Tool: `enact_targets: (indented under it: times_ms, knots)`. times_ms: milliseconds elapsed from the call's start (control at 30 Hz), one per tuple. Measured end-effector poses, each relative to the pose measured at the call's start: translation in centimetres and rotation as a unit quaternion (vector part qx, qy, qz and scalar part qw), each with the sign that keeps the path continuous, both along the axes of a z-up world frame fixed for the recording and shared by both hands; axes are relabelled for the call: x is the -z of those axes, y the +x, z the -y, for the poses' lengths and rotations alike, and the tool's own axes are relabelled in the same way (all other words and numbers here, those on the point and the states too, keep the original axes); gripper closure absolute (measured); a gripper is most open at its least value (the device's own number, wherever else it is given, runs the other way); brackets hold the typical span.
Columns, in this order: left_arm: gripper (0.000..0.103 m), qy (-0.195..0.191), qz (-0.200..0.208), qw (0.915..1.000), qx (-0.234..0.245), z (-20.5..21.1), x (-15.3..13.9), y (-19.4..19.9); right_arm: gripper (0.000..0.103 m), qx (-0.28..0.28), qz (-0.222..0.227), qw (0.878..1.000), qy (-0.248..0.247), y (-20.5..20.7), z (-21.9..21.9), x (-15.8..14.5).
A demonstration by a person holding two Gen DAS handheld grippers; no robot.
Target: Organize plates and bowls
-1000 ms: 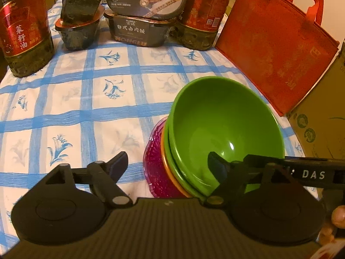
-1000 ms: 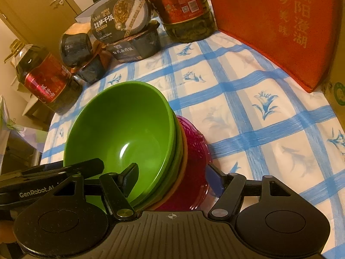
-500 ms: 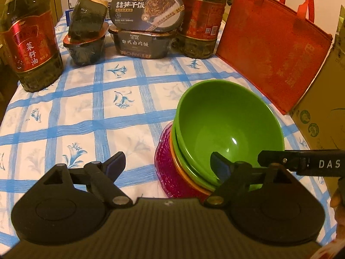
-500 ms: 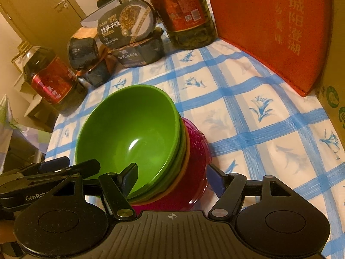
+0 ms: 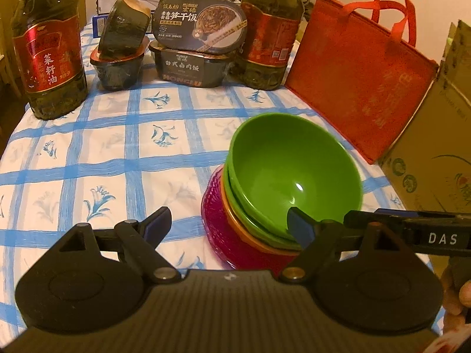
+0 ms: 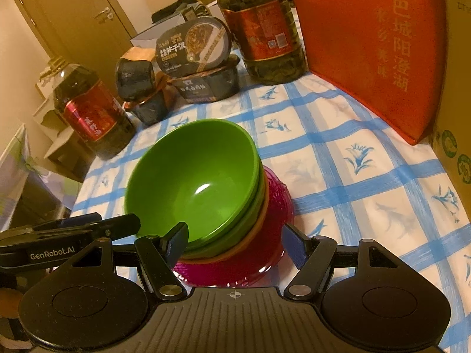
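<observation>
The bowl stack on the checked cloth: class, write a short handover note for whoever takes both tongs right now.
Left tongs: open, empty, beside the stack.
Right tongs: open, straddling the near edge of the stack without gripping it.
Stack: top green bowl nested in a second green bowl, then an orange bowl, all on the magenta plate, on the tablecloth.
Done: dishes stacked, leaning slightly.
Left: probably just straighten the stack; no other loose dishes in view.
</observation>
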State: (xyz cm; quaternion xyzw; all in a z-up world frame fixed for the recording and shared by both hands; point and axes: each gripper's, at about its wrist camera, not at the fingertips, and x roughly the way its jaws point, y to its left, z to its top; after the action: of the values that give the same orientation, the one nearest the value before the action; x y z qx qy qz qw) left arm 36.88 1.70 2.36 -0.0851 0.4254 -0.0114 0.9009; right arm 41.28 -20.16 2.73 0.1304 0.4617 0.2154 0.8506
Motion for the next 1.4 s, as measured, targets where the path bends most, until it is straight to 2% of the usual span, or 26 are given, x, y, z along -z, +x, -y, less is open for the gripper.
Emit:
enact_targets:
  times_ms: [200,367,500,700,867,1167,1400]
  knots:
    - [0.019,-0.003,0.016,0.9998,0.006,0.4,-0.8,-1.7,0.033,0.009,0.015,1.0,0.002,-1.7,0.4,-0.8]
    - [0.019,0.018,0.041,0.999,0.007,0.9,-1.4,-3.6,0.033,0.008,0.033,0.999,-0.006,-3.5,0.5,-1.3]
    - [0.019,0.017,0.06,0.998,0.002,1.0,-1.2,-5.5,0.033,0.004,0.043,0.999,-0.015,-5.2,0.5,-1.2]
    - [0.019,0.022,0.065,0.9976,-0.008,1.2,-0.6,-8.5,0.033,-0.003,0.055,0.998,-0.028,-8.2,0.4,-1.0]
    - [0.019,0.05,0.079,0.9956,-0.002,2.0,-0.3,-11.3,0.033,0.004,0.051,0.998,-0.027,-10.4,0.6,-0.7]
    - [0.019,0.009,0.034,0.999,-0.028,2.1,0.7,-16.2,0.033,0.013,0.058,0.997,-0.039,-15.7,0.2,-1.0]
    - [0.019,-0.01,0.03,0.9988,-0.039,1.6,0.4,-19.6,0.033,0.019,0.052,0.998,-0.036,-19.0,0.4,-1.3]
